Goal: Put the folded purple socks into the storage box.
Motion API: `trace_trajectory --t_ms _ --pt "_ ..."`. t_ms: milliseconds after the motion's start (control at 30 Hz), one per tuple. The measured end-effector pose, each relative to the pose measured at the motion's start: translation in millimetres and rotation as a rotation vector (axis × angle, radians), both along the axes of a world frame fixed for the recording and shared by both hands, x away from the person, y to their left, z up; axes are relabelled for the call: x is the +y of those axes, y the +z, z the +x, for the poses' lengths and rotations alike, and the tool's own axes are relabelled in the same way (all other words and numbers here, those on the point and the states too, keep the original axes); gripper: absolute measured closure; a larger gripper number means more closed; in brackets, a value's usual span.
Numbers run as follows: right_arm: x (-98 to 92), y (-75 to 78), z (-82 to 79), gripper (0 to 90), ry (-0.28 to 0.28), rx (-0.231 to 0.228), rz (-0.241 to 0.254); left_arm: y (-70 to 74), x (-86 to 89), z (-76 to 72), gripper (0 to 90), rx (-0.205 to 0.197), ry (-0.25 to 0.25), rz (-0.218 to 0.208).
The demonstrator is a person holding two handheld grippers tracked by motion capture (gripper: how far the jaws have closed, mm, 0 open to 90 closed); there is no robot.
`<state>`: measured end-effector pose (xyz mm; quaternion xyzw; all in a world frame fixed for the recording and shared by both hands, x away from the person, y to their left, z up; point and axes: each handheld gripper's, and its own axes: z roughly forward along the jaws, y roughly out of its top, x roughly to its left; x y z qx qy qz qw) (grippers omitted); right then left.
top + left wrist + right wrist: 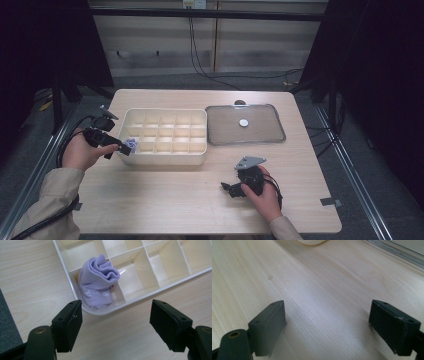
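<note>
The high view is dim, its surroundings nearly black, with soft light falling on the table (200, 200). Both gripper views are brighter and warm. Ahead of the left gripper (116, 320) focus is crisp; beyond the right gripper (328, 325) the far edge blurs, and faint shadows lie beside its jaws.

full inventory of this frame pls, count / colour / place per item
sock: 1, lilac, rolled, in the near-left corner compartment of the organiser
organiser: 1, cream, many compartments, table centre-left
lid: 1, clear with grey rim, flat on the table right of the organiser
table: 1, light wood
cables: several, black, floor behind the table
left gripper: 1, black, jaws open, just short of the sock's corner
right gripper: 1, black, jaws open over bare table, near right
</note>
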<state>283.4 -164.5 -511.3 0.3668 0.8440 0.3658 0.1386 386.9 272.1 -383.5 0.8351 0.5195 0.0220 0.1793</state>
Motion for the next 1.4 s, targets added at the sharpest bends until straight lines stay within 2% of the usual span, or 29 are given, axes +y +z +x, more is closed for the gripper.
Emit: trace_trajectory --t_ms 500,600,900,1300,1400 --pt "0.6 -0.2 0.2 13.4 0.013 -0.010 -0.006 -7.4 1.7 -13.1 26.1 -0.007 -0.012 -0.023" --pt "0.9 -0.1 0.0 13.4 0.012 -0.009 -0.005 -11.0 2.9 -15.7 26.2 -0.013 0.001 -0.040" --pt "1.4 -0.3 -0.1 13.3 0.013 -0.010 -0.004 -21.3 6.6 -22.2 26.2 -0.007 -0.003 -0.048" --pt "1.7 -0.2 -0.3 13.3 0.012 -0.009 -0.003 -36.6 4.8 -34.6 26.2 -0.009 -0.008 -0.089" --pt "1.9 -0.2 -0.4 13.3 0.012 -0.008 -0.003 -40.7 5.1 -37.3 26.2 -0.012 -0.018 -0.087"
